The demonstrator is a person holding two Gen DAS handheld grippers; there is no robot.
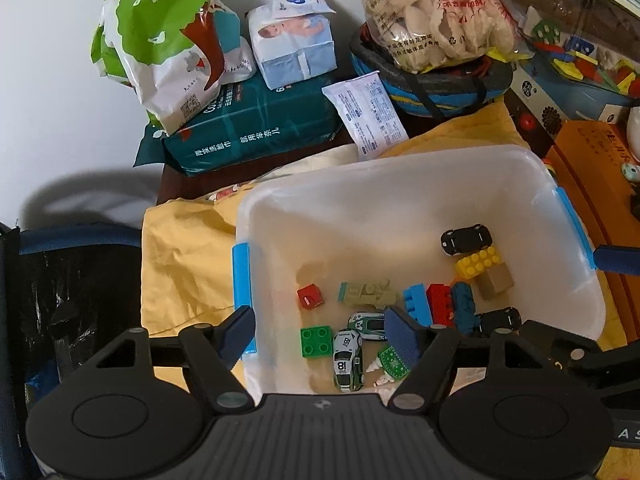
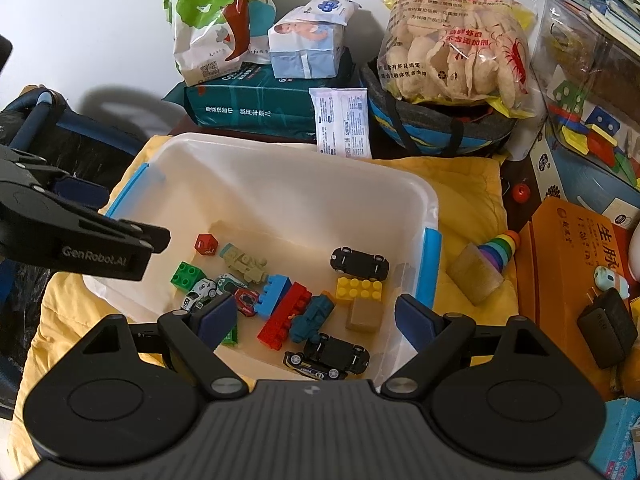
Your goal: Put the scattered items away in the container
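Note:
A clear plastic container (image 1: pixel 400 184) with blue clips, also in the right wrist view (image 2: pixel 280 184), sits on a yellow cloth (image 2: pixel 468 200). Inside lie toy cars, a yellow brick (image 2: pixel 359 288), a red brick (image 2: pixel 285 317), a green brick (image 1: pixel 316 341) and other small toys. My left gripper (image 1: pixel 320 336) is open and empty above the container's near left corner. My right gripper (image 2: pixel 316 320) is open and empty above its near edge. A wooden block (image 2: pixel 475 278) and a rainbow stacking toy (image 2: pixel 500 251) lie on the cloth right of the container.
Packs of wipes (image 2: pixel 256 108), a snack bag (image 2: pixel 456 48) on a basket and a green-white bag (image 2: pixel 220 20) stand behind the container. An orange box (image 2: pixel 576 264) with a black charger (image 2: pixel 606 326) is at the right. A dark bag (image 1: pixel 72 292) is at the left.

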